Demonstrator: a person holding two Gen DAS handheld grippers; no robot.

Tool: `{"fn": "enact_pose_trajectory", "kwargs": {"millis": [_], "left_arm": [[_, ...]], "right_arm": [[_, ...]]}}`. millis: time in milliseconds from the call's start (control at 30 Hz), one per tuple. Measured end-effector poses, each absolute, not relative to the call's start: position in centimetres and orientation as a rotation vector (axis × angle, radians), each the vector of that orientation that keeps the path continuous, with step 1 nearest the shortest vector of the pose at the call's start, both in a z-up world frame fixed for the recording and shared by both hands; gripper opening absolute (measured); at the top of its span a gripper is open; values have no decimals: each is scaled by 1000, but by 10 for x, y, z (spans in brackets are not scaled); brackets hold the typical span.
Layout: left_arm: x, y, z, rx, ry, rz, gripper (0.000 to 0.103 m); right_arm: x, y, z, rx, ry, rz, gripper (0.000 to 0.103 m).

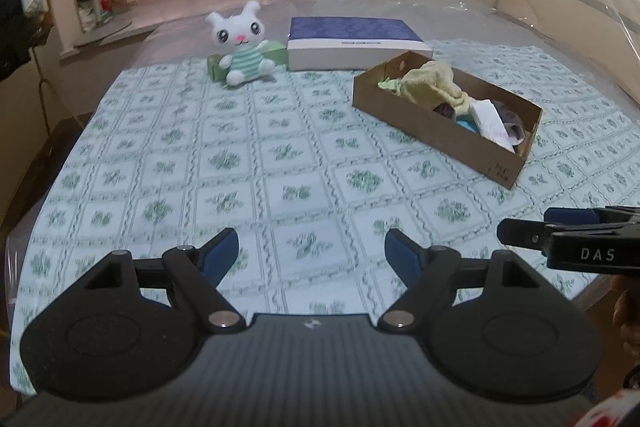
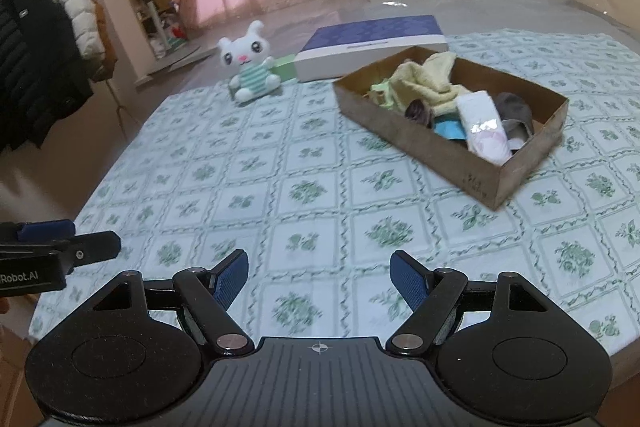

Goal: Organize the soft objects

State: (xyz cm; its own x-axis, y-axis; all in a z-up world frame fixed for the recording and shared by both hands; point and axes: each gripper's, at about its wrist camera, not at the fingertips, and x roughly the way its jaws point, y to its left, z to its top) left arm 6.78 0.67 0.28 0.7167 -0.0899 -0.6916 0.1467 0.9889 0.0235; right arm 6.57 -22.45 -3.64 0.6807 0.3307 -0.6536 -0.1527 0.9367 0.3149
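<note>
A bed with a green-flowered sheet (image 1: 240, 167) fills the view. The plush bunny (image 1: 242, 45) sits far left, well apart from the cardboard box (image 1: 436, 125) of cloths; it looks light and squashy, best pinched around its striped body. Both left gripper (image 1: 312, 251) and right gripper (image 2: 319, 273) hover near, jaws spread, holding nothing

On the bed (image 2: 280, 187) there is one plush rabbit (image 2: 252, 67), one green block (image 2: 285, 67) behind it, one flat blue-and-white box (image 2: 372, 47), and one cardboard box (image 2: 400, 123). Inside it lie one yellow cloth (image 2: 428, 79), one white packet (image 2: 482, 127), and other soft items, too tangled to count.
</note>
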Motion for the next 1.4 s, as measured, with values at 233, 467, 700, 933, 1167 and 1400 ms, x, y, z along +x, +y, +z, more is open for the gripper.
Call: {"fn": "enact_pose_trajectory", "kwargs": {"millis": [233,467,700,933,1167,1400], "left_arm": [[41,17,-4,49,800,-94,76],[25,22,-10,46,823,-77,76],[20,21,-11,42,829,-75,76],[19,21,-14,41,834,-78,76],[20,20,-15,43,834,-81,76],[20,20,-15,43,834,-80,76]], "right_arm": [[53,-207,-38,218,795,329,78],[43,-194,-42,182,813,364,78],[40,-188,-43,163,821,377,78],[41,-188,-44,164,827,373,78],[42,-188,-44,166,829,374,78],[41,-188,-45,165,828,371,78]]}}
